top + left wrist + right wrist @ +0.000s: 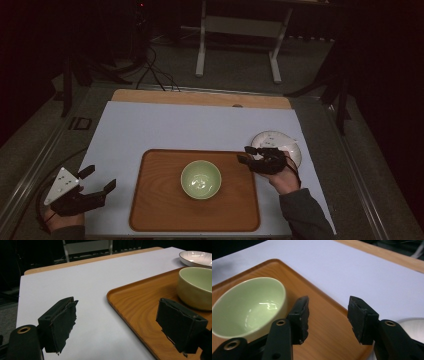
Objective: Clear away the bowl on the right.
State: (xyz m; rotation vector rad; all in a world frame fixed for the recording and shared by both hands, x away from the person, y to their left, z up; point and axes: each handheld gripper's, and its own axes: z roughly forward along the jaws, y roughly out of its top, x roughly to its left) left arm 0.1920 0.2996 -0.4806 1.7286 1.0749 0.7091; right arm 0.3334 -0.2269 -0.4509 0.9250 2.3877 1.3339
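A pale green bowl (201,179) stands upright and empty in the middle of a wooden tray (155,200). To the right of the tray, a white plate (275,139) lies on the white table cover. My right gripper (244,154) hovers over the tray's right edge, between bowl and plate, open with nothing between its jaws. In the right gripper view the bowl (249,307) sits left of the open gripper (328,312). My left gripper (102,176) rests at the table's front left, off the tray, open and empty. In the left gripper view the gripper (117,322) faces the tray (140,302) and the bowl (197,287).
The white cover (165,125) spreads over a wooden tabletop whose far edge (200,97) shows. Beyond it stand the legs of another table (201,50), with cables (155,70) on the dark floor. The plate (197,258) lies beyond the bowl in the left gripper view.
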